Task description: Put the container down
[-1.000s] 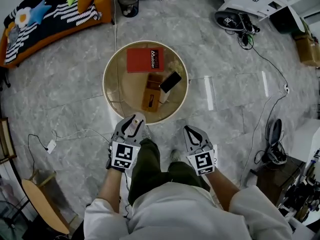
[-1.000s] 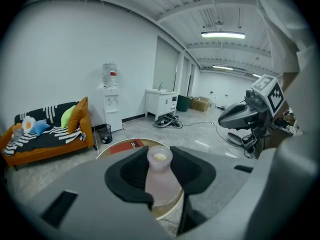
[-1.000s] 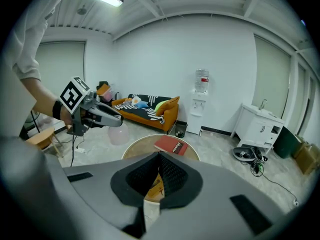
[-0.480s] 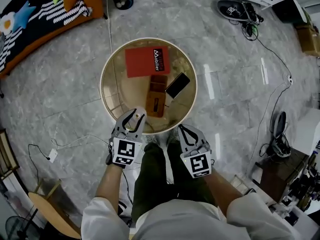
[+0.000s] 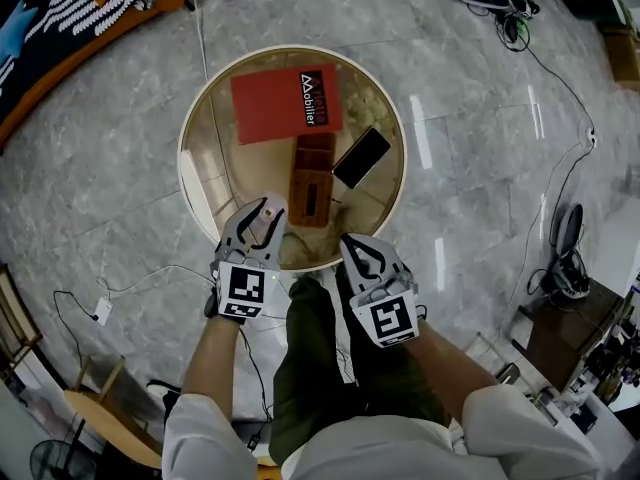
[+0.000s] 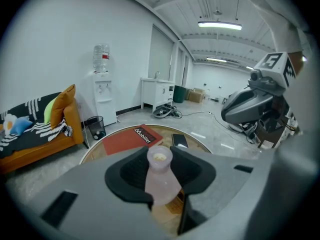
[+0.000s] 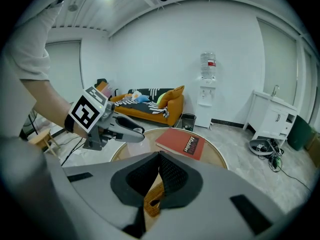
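Note:
A small translucent pinkish container (image 5: 266,227) (image 6: 161,181) with a narrow neck is gripped between the jaws of my left gripper (image 5: 268,211) (image 6: 160,156), held upright. It hangs over the near rim of the round table (image 5: 190,173), left of a brown wooden box (image 5: 312,183). My right gripper (image 5: 352,242) (image 7: 159,157) is beside it at the table's near edge, jaw tips touching, nothing between them. From the right gripper view, the left gripper (image 7: 120,128) shows at the left above the table.
A red book (image 5: 285,103) lies at the table's far side and a black phone (image 5: 362,158) right of the box. An orange sofa (image 5: 60,28) is far left. Cables (image 5: 130,286) trail on the floor. My legs are right under the grippers.
Both grippers have moved forward from before the table to over its near rim. The table now looks nearer and larger. The left gripper still holds the container.

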